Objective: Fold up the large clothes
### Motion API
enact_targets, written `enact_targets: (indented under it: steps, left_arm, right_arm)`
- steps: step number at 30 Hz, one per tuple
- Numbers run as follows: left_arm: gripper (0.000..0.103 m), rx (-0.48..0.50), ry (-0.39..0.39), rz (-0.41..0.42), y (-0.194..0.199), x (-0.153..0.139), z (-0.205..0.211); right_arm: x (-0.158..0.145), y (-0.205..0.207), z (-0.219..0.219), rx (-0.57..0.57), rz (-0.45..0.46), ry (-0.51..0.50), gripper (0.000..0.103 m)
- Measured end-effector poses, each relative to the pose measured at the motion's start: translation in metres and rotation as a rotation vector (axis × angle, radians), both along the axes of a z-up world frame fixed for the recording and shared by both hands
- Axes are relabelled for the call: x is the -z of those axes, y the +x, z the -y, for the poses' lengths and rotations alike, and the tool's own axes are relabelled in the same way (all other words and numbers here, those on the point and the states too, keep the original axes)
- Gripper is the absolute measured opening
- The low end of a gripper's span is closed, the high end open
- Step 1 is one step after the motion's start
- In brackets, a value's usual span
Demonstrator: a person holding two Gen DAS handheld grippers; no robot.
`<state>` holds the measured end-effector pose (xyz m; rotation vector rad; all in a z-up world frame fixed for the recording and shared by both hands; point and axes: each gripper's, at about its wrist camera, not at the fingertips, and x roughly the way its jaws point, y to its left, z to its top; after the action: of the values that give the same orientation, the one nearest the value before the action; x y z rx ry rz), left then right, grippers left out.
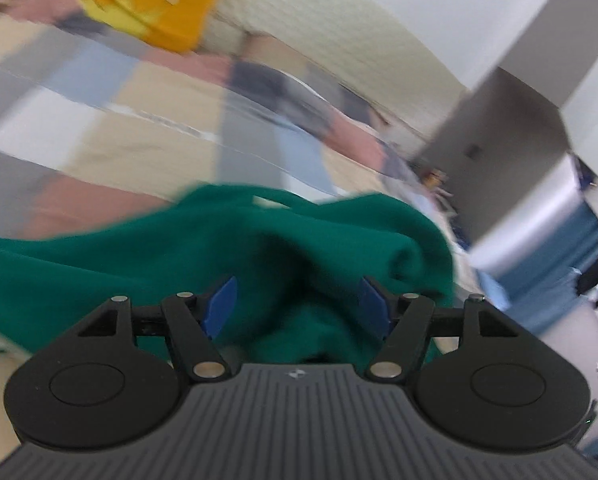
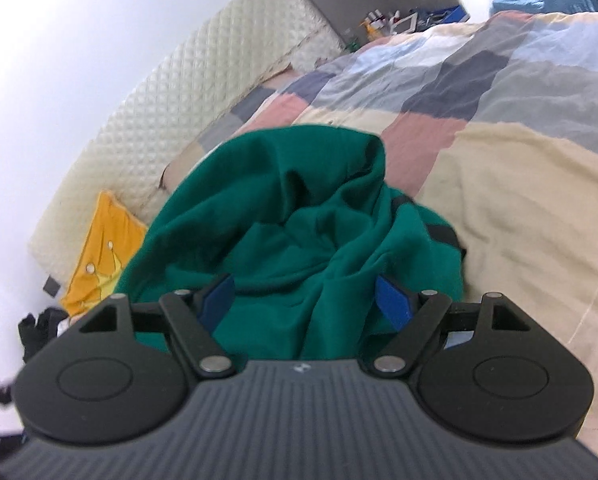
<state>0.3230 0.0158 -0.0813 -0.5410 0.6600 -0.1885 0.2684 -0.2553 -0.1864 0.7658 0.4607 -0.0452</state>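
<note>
green soft knit garment [image 2: 299, 216] — heaped in a crumpled mound on the patchwork quilted bedcover [image 2: 499, 128]. left gripper [image 1: 297, 304] and right gripper [image 2: 305, 300] both spread apart, clamping nothing. likely limp, light, slumping — best pinched at an outer edge or hem.

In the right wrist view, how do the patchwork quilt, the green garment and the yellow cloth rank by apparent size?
1. patchwork quilt, though cut off by the frame.
2. green garment, nearest the camera, so it may look bigger than it is.
3. yellow cloth, partly hidden.
</note>
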Motion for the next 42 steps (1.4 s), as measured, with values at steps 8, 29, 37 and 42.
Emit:
enact_targets:
  steps: [8,29,37,42]
  left_arm:
    - [0.072,0.068,-0.15,-0.106,0.07,0.056,0.062]
    - [0.013,0.038,-0.399,0.067,0.033,-0.017,-0.007]
    - [0.013,-0.106,-0.445,0.18,-0.059,-0.055,-0.107]
    - [0.013,-0.182,-0.456,0.226,-0.101,-0.054,-0.156]
  right_arm:
    - [0.005,0.02,-0.006,0.017,0.007,-0.042,0.08]
    - [-0.006,0.014,0.005,0.069,0.294,0.045,0.08]
    - [-0.005,0.014,-0.014,-0.181,0.271,0.168,0.079]
    - [-0.001,0.009,-0.019,-0.214,0.162,0.208,0.08]
